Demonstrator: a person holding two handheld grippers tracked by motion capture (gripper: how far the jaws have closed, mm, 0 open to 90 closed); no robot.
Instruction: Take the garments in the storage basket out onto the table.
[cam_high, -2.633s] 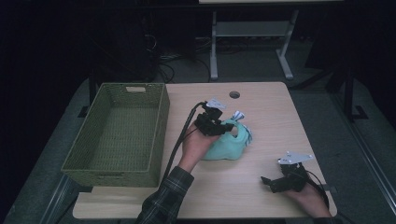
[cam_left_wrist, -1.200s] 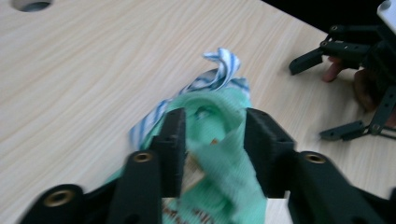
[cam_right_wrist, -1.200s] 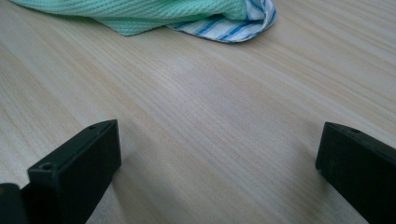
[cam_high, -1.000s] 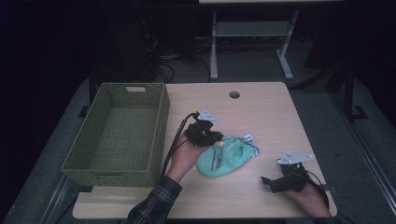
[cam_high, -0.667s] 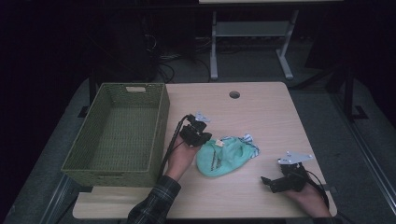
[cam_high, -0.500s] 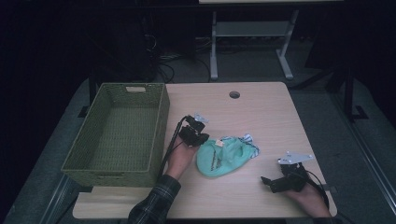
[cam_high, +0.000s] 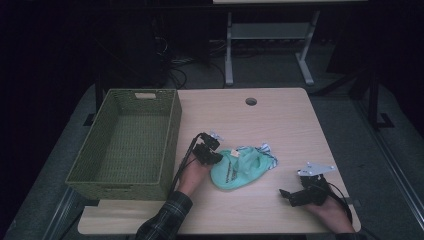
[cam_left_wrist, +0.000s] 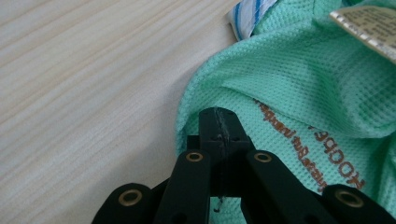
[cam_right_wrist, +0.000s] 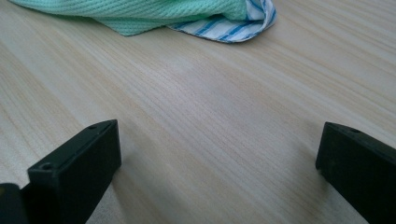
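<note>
High view: a green cloth being pinched at its edge on the table.

Taking the table as landmark, a woven basket is set on its left part, and the cloth, judged light, soft and floppy, is bunched near its middle, best taken by a hem fold. The left gripper is pressed together on the cloth's near edge. The right gripper is held spread wide, empty, at the table's near right corner.
</note>
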